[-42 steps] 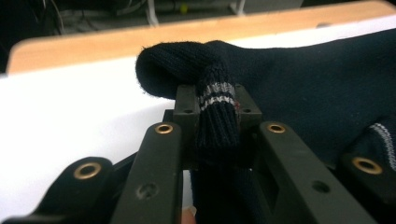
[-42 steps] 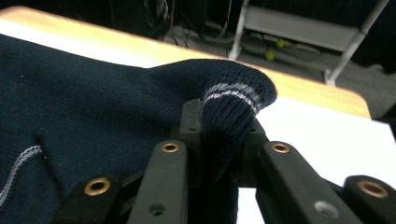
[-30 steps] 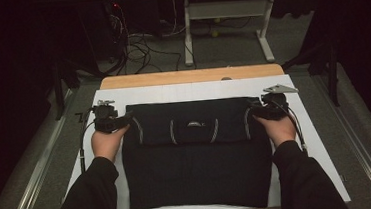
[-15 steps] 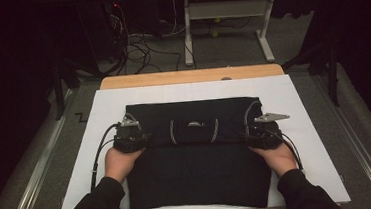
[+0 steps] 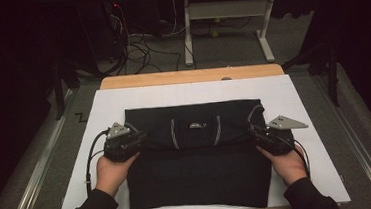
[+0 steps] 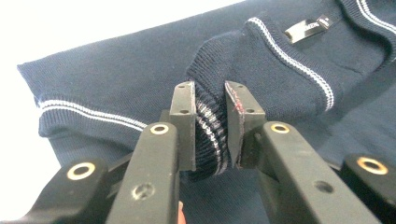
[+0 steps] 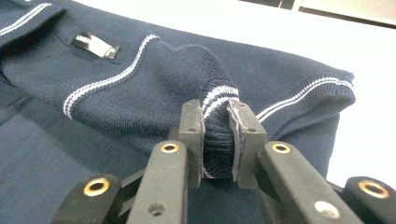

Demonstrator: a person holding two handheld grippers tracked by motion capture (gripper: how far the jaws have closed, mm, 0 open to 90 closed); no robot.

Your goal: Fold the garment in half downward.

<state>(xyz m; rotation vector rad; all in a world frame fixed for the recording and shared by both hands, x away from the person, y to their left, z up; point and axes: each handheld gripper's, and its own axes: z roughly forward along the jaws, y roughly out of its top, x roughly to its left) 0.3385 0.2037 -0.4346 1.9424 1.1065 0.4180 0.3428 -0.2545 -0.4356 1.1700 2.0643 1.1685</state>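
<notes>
A dark navy knitted sweater (image 5: pixel 198 168) with thin white stripes lies flat on a white board (image 5: pixel 99 111). My left gripper (image 5: pixel 138 141) is at the sweater's left side. Its jaws have just been closing and are shut on a bunched, ribbed, striped fold of the sweater (image 6: pixel 210 126), seen close up at the left gripper (image 6: pixel 208 88). My right gripper (image 5: pixel 256 131) is at the sweater's right side. Its jaws have also just been closing, and the right gripper (image 7: pixel 215 106) pinches a similar ribbed fold (image 7: pixel 217 140). A small label (image 5: pixel 195 126) marks the collar between them.
The white board rests on a wooden table (image 5: pixel 191 76). Bare white margin runs along both sides and beyond the sweater. On the floor behind lie tangled cables (image 5: pixel 133 43), and the legs of a white desk frame (image 5: pixel 263 28) stand there.
Both hands have slid from the sweater's far corners toward the near edge, along its sides. Both pairs of jaws have closed onto the cloth.
</notes>
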